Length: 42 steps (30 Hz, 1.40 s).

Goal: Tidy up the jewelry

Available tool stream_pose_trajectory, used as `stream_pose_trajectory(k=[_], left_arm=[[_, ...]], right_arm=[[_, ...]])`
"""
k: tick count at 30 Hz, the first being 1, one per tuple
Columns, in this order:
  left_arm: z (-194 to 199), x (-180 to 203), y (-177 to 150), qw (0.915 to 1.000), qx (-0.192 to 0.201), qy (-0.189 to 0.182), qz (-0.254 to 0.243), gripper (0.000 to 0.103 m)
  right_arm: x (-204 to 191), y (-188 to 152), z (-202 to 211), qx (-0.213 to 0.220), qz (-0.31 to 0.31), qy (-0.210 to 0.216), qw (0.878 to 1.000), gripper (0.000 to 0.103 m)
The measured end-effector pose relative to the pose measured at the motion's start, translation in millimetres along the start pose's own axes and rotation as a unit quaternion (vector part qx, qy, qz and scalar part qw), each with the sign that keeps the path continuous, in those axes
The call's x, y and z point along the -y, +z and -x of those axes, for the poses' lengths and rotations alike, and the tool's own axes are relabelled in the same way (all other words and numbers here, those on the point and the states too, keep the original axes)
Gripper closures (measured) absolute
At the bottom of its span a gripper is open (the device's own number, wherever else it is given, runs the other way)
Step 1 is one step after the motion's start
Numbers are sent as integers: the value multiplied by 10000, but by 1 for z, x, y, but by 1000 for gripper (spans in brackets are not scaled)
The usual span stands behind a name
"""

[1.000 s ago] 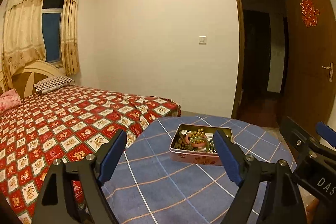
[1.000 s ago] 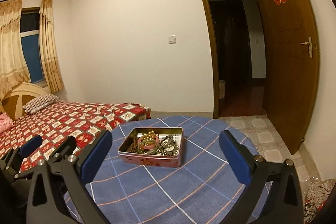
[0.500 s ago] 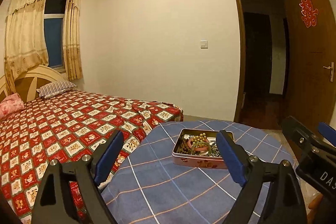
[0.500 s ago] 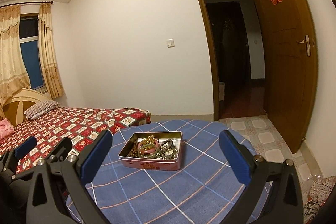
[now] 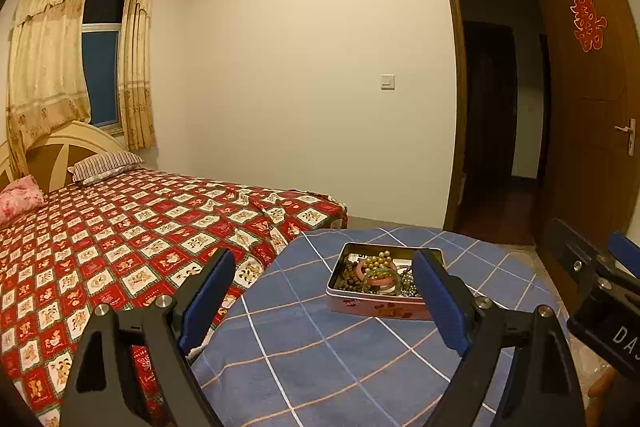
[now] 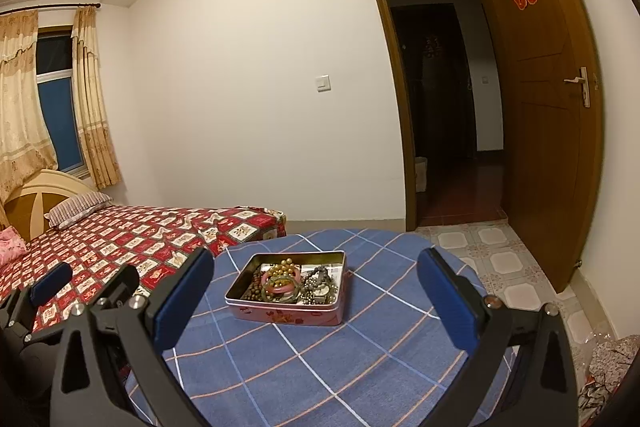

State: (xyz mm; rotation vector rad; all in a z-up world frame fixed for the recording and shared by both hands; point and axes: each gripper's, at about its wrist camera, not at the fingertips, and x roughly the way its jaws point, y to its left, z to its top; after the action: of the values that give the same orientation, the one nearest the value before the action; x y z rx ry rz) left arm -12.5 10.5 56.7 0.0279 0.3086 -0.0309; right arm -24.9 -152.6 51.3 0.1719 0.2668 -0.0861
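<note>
Two grippers, the left gripper and right gripper, are held with fingers spread wide and empty. The pink tin is seen ahead between the fingers, untouched, on the blue table. It is filled with tangled bead bracelets.

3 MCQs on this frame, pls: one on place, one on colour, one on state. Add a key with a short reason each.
1. Where does the tin stand?
A. on the bed
B. on the blue checked tablecloth
C. on the floor tiles

2. What colour are the gripper pads?
A. blue
B. red
C. white

3. How do the two grippers stand?
A. both shut on beads
B. left shut, right open
C. both open and holding nothing

Key: 1 B, the tin sits on the tablecloth, with the bed off to its left. 2 A, the pads are blue in both wrist views. 3 C, the left gripper and right gripper have jaws spread wide, short of the tin.
</note>
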Motion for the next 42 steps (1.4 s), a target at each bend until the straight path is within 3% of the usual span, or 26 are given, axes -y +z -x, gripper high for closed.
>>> stream_pose_trajectory(k=[42], left_arm=[[-5,-1,0,9999,-91,-8,53,13]], right_arm=[[1,3,0,-46,52,-42,10000,0]])
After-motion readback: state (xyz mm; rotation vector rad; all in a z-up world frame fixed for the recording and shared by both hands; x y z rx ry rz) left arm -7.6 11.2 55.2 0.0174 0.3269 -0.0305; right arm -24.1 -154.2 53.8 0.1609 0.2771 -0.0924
